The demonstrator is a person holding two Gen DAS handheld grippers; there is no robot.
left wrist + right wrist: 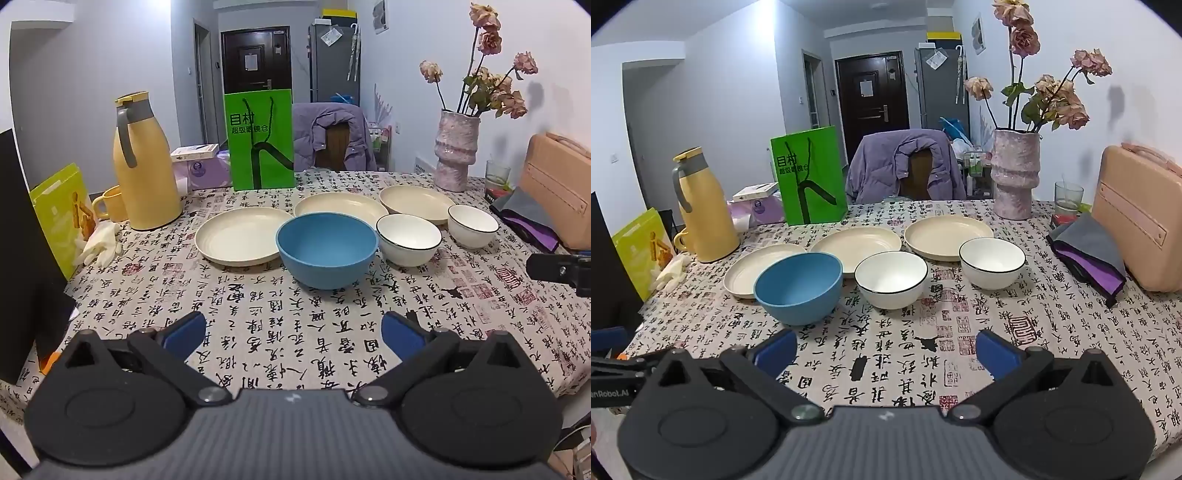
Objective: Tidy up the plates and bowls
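Three cream plates lie in a row on the table: left plate [236, 234] [757, 267], middle plate [340, 206] [860, 240], right plate [415, 197] [945, 232]. In front of them stand a blue bowl [327, 251] [799, 286] and two white bowls with dark rims, one [408, 238] [892, 278] beside the blue one, the other [472, 223] [991, 260] further right. My left gripper [293, 334] hovers open over the near tablecloth, short of the blue bowl. Likewise open and empty, my right gripper [886, 350] hangs short of the white bowls.
A yellow thermos [142, 162], yellow mug [110, 203] and glove [101, 243] stand at the left. A green paper bag [260, 138] and a vase of dried flowers [456, 151] stand behind the plates. A pink case [1137, 218] and folded cloth [1089, 251] lie right.
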